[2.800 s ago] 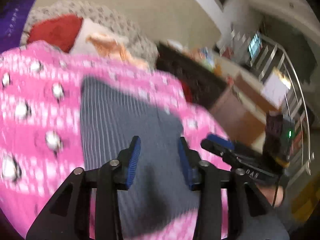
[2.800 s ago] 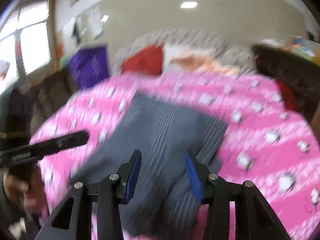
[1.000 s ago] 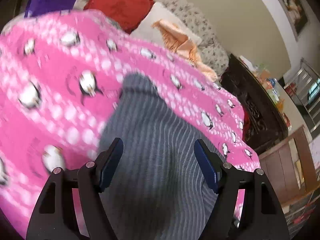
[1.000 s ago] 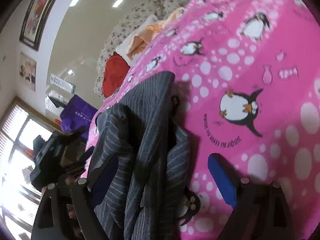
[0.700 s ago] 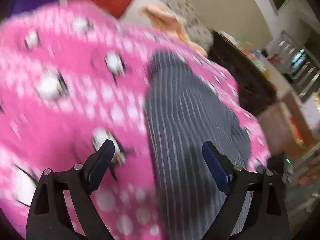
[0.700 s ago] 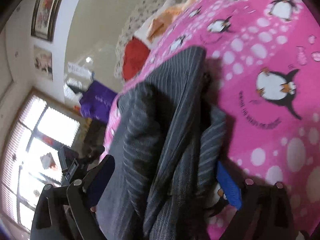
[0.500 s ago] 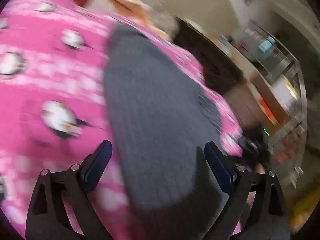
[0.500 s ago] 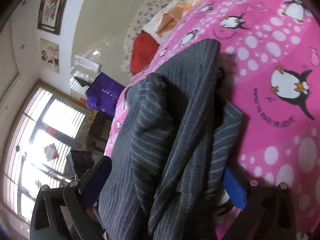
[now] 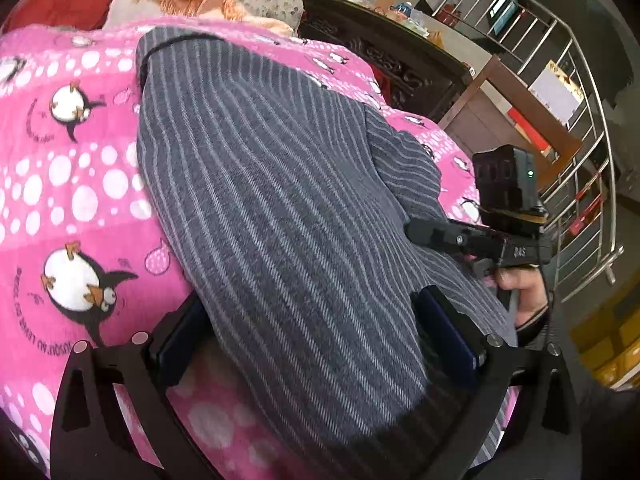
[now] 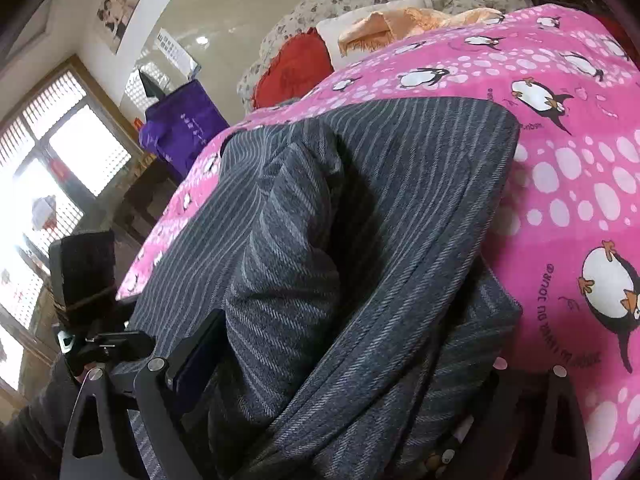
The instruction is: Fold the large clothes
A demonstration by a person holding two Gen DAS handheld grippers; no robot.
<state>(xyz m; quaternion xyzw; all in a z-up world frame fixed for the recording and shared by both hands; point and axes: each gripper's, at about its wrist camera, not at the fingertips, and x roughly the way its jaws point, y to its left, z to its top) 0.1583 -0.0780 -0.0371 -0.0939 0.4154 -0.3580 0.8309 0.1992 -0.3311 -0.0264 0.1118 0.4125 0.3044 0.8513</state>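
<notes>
On the blanket: grey striped garment (image 9: 280,208) lies part-folded on the pink penguin blanket (image 9: 72,184).
Left gripper (image 9: 312,336): jaws opening, wide astride the garment's near edge, not pinching.
Right gripper (image 10: 344,364): jaws closing over bunched layers; grip not yet firm.
Advice: probably gather every layer before lifting.
Room: pillows (image 10: 384,12) beyond the garment; railing (image 9: 580,92) to its right.
</notes>
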